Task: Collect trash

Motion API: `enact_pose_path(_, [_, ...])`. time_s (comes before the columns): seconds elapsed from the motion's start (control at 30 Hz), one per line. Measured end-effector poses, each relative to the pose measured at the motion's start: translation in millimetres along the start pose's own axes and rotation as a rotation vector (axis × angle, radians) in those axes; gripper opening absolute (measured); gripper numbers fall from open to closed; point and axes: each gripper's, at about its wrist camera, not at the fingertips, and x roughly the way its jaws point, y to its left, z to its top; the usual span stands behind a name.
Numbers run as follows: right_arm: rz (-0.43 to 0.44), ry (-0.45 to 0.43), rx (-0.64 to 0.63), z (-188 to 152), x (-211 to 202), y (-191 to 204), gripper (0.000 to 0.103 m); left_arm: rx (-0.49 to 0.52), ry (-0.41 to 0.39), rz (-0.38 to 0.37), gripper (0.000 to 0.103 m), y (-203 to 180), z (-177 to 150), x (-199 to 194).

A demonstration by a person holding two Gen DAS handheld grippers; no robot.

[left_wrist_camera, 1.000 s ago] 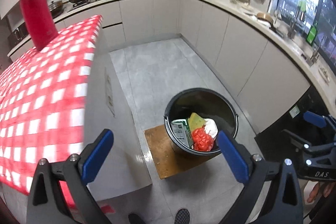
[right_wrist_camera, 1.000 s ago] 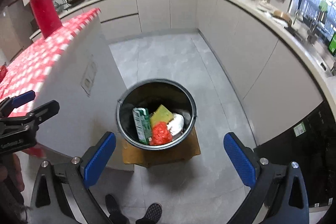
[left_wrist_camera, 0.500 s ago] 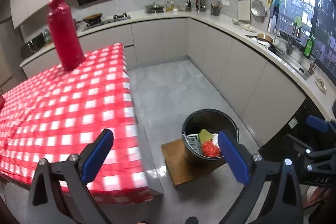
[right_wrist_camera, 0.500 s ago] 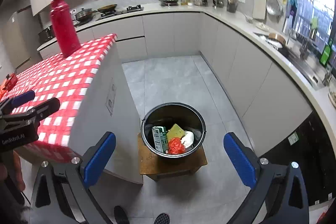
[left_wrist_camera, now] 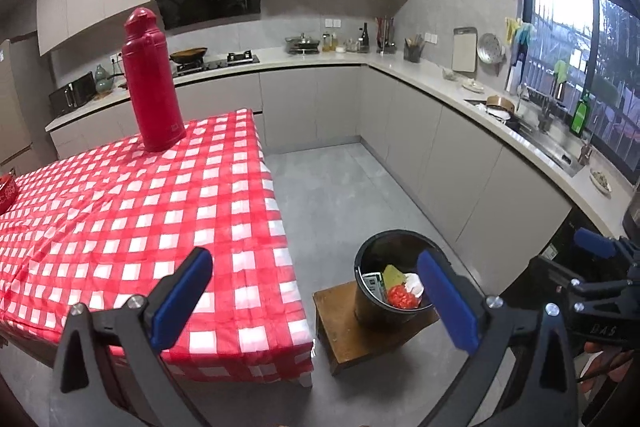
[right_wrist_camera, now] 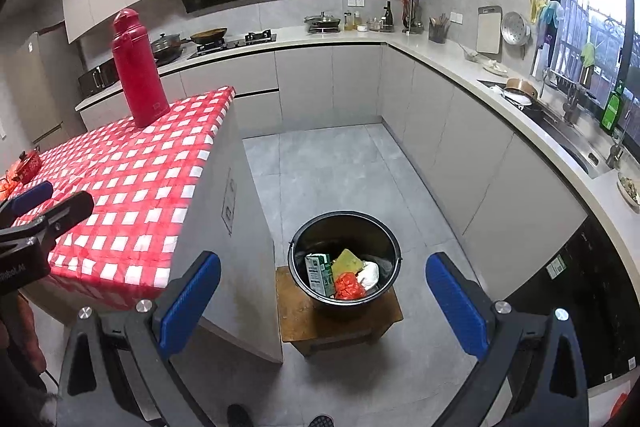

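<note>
Left wrist view: the left gripper (left_wrist_camera: 316, 293) gapes wide, empty; the black bucket (left_wrist_camera: 370, 311) of trash sits lower right on a wooden stool (left_wrist_camera: 352, 341), beside the checked tabletop (left_wrist_camera: 132, 211). Right wrist view: the right gripper (right_wrist_camera: 322, 301) spreads wide, empty; the bucket sits lower centre.

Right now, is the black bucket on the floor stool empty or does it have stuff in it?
Partly filled. The black bucket holds a green carton, a yellow piece, something red and something white.
</note>
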Motion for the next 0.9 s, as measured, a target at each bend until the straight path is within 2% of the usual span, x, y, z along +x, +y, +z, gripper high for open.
enact_pose_path(0.37, [-0.016,-0.001,-0.008,3.4,-1.4,5.7,0.103,0.005,-0.031,-0.028,0.103,1.2,3.7,-4.7])
enact_pose_path(0.9, [-0.021,0.002,-0.003,4.3,-2.8,1.2,0.103,0.010,-0.030,-0.044,0.103,-2.2,4.8,-3.1])
